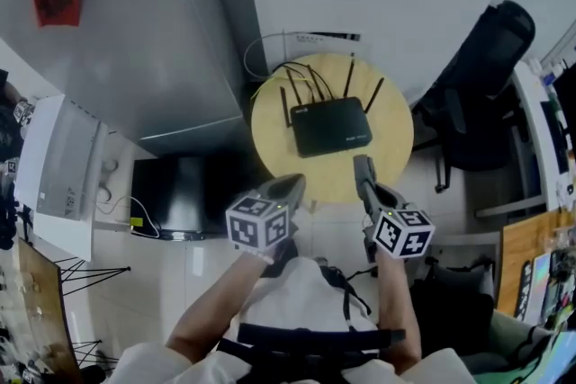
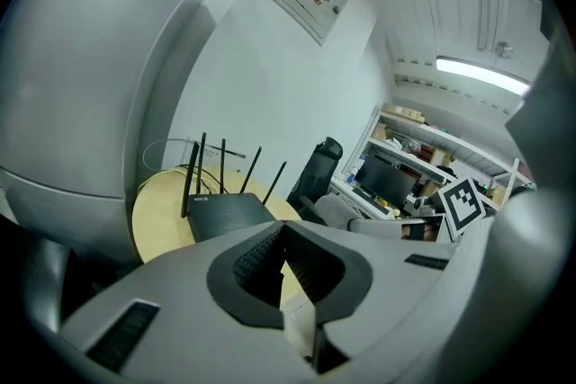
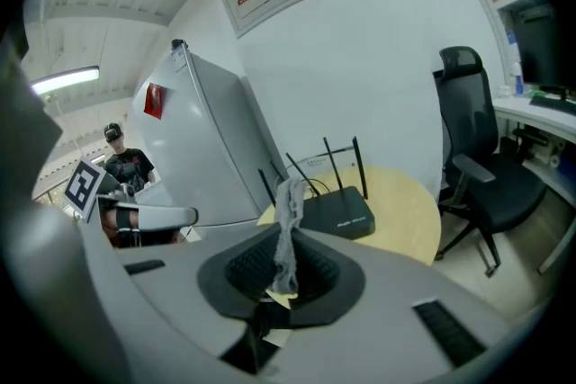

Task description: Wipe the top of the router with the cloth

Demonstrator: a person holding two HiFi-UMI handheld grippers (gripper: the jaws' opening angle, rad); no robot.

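Right gripper (image 3: 284, 240) is clamped on the cloth (image 3: 289, 207), which pokes up between its jaws. Left gripper (image 2: 283, 240) is closed on nothing. The black router (image 1: 330, 127) sits mid round desk (image 1: 393, 150), just beyond both grippers.

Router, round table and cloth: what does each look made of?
The router looks like matte black plastic: even, dull shell. The table seems pale wood or laminate, smooth; grain too faint to tell. The cloth is thin grey fabric, limp and crumpled.
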